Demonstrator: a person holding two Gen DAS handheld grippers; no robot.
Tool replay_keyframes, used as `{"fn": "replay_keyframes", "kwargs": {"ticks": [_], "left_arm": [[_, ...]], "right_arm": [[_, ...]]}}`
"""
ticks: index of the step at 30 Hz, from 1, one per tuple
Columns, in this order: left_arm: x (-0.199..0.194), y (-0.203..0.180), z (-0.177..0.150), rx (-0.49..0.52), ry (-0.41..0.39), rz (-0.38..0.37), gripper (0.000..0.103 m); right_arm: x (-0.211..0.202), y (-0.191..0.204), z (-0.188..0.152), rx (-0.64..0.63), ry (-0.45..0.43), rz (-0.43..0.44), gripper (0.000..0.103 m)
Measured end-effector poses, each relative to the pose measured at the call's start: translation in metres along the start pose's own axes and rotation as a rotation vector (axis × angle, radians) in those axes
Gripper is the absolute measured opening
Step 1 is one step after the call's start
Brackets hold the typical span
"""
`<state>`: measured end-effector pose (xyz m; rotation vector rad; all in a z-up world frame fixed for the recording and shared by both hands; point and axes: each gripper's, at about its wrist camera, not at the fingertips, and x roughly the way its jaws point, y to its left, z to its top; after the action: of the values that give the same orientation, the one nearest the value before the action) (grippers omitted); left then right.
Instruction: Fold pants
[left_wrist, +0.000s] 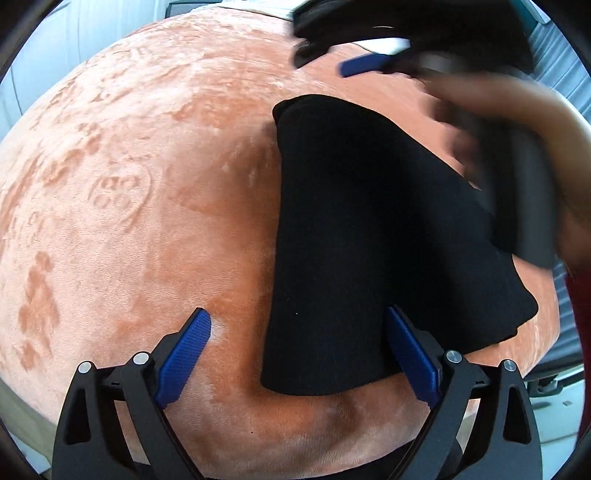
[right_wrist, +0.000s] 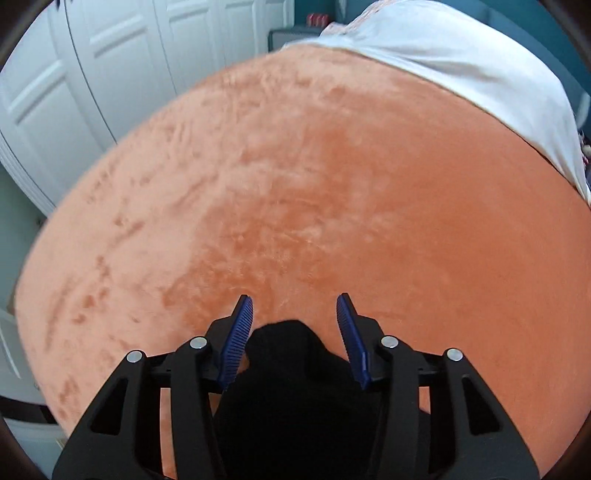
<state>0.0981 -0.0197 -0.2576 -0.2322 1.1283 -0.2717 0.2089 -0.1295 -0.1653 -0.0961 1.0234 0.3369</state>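
The black pants (left_wrist: 369, 236) lie folded into a long tapered bundle on the orange plush blanket (left_wrist: 147, 184). My left gripper (left_wrist: 299, 317) is open just above the bundle's near end, its right pad over the cloth, its left pad over bare blanket. My right gripper (right_wrist: 294, 306) is open and holds nothing; one end of the black pants (right_wrist: 291, 350) lies under it between the fingers. In the left wrist view the right gripper's blue finger (left_wrist: 364, 63) shows blurred at the top right, past the bundle's far end, with the hand that holds it.
The orange blanket (right_wrist: 332, 184) covers a bed. A white sheet (right_wrist: 461, 55) lies at its far end. White panelled closet doors (right_wrist: 92, 74) stand to the left of the bed.
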Motion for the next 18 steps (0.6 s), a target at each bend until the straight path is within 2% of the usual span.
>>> {"fn": "replay_keyframes", "kwargs": {"ticks": [2, 4, 6, 8, 9, 11, 13, 14, 15, 17, 18], "left_arm": [[0.0, 0.002, 0.0, 0.002, 0.006, -0.014, 0.093], [-0.001, 0.005, 0.003, 0.002, 0.008, -0.021, 0.093], [-0.004, 0.009, 0.006, -0.003, 0.015, -0.033, 0.093], [-0.012, 0.015, 0.008, -0.021, 0.007, -0.049, 0.093], [-0.016, 0.017, 0.008, -0.019, -0.008, -0.031, 0.093], [-0.012, 0.019, 0.009, 0.031, -0.002, 0.015, 0.094], [-0.007, 0.019, 0.008, 0.054, 0.014, 0.042, 0.095], [-0.006, 0.02, 0.007, 0.049, 0.012, 0.044, 0.095], [-0.008, 0.02, 0.007, 0.039, 0.004, 0.048, 0.095], [-0.01, 0.017, 0.007, 0.041, 0.004, 0.056, 0.095], [-0.012, 0.014, 0.008, 0.044, 0.013, 0.063, 0.095]], "right_arm": [[-0.022, -0.014, -0.035, 0.068, 0.005, 0.036, 0.045], [-0.033, -0.032, -0.062, 0.145, -0.002, 0.024, 0.045], [-0.058, -0.067, -0.111, 0.257, -0.014, -0.049, 0.045], [-0.078, -0.104, -0.152, 0.325, 0.02, -0.173, 0.045], [-0.086, -0.119, -0.168, 0.372, 0.033, -0.211, 0.045], [-0.123, -0.14, -0.194, 0.525, -0.032, -0.11, 0.047], [-0.15, -0.131, -0.201, 0.51, -0.104, -0.057, 0.047], [-0.151, -0.125, -0.204, 0.486, -0.104, -0.052, 0.047], [-0.14, -0.121, -0.212, 0.449, -0.059, -0.039, 0.046], [-0.113, -0.123, -0.236, 0.403, 0.047, -0.13, 0.046], [-0.113, -0.124, -0.238, 0.41, 0.059, -0.137, 0.051]]}}
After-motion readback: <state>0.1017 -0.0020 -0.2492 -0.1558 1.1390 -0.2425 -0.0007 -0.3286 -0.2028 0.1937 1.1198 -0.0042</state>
